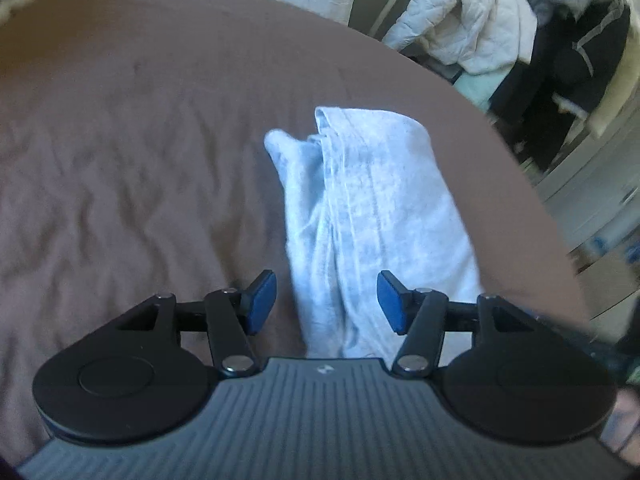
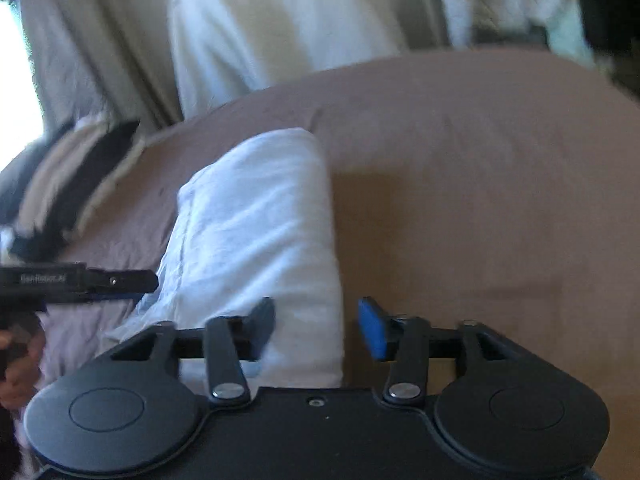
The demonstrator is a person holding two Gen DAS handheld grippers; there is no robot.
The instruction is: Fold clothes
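Note:
A pale blue garment [image 1: 372, 200], folded into a long narrow strip, lies on the brown bed sheet [image 1: 140, 140]. My left gripper [image 1: 326, 304] hovers over its near end. The blue pads [image 1: 260, 304] stand wide apart, with cloth beneath the gap and neither pad pressing on it. In the right wrist view the same garment [image 2: 256, 220] runs away from me. My right gripper [image 2: 318, 330] is open over its near right edge, one pad above the cloth and the other above the bare sheet [image 2: 480, 200]. The left gripper [image 2: 80, 280] enters from the left, held by a hand [image 2: 16, 360].
A white quilted jacket [image 1: 468, 20] and dark clothes [image 1: 560, 80] hang beyond the bed's far right edge. A black and beige item [image 2: 76, 184] lies on the bed at the left. Pale fabric [image 2: 280, 32] hangs behind the bed.

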